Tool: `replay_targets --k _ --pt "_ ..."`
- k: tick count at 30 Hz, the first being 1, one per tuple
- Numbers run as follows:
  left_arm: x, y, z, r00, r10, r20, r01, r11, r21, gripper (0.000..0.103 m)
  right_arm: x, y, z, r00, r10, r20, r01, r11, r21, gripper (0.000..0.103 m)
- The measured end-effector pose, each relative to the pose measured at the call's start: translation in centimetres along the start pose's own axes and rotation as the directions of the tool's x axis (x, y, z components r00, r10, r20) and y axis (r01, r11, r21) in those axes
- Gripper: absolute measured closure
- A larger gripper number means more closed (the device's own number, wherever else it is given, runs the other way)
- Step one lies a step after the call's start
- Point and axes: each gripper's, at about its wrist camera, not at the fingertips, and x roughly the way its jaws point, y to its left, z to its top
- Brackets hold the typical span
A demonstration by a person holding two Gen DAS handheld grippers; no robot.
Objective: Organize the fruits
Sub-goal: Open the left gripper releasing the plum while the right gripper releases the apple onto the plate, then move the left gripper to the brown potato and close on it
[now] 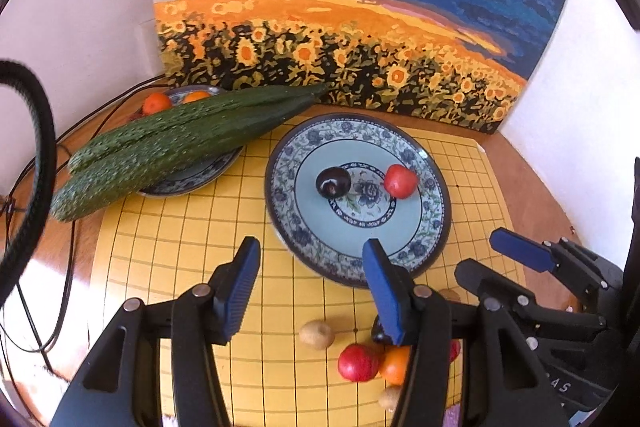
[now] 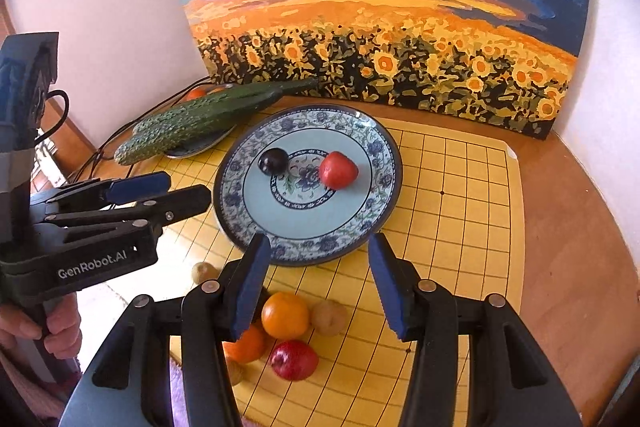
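A blue floral plate (image 1: 432,211) (image 2: 384,163) sits on the yellow grid mat and holds a dark plum (image 1: 333,181) (image 2: 273,160) and a red fruit (image 1: 401,181) (image 2: 338,170). Loose fruit lies on the mat in front of it: an orange (image 2: 285,315) (image 1: 394,365), a red fruit (image 2: 294,360) (image 1: 358,362), a second orange (image 2: 246,345) and kiwis (image 2: 329,317) (image 1: 317,335). My left gripper (image 1: 312,283) is open and empty above the mat at the plate's near rim. My right gripper (image 2: 320,283) is open and empty above the loose fruit.
Two cucumbers (image 1: 172,143) (image 2: 200,119) lie across a smaller plate (image 1: 200,175) at the left. A further dish with oranges (image 1: 157,103) sits behind them. A sunflower painting (image 1: 360,27) leans against the back wall. Cables (image 1: 60,287) run along the left table edge.
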Motion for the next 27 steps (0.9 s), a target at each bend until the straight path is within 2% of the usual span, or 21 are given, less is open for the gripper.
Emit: replay_targets --k 16,27 --pt "-2.2 1.0 -3.1 0.999 0.033 -0.016 -0.033 0.999 -0.035 0.047 -1.6 1.0 -2.2 1.0 -0.002 -0.009 0.001 1.0 -0.01 0.051" --pt "-1.8 0.4 -5.4 0.997 0.017 -0.071 -0.019 1.0 -0.024 0.047 -1.5 0.6 -4.8 0.998 -0.003 -0.057 0.003 1.0 -0.005 0.051"
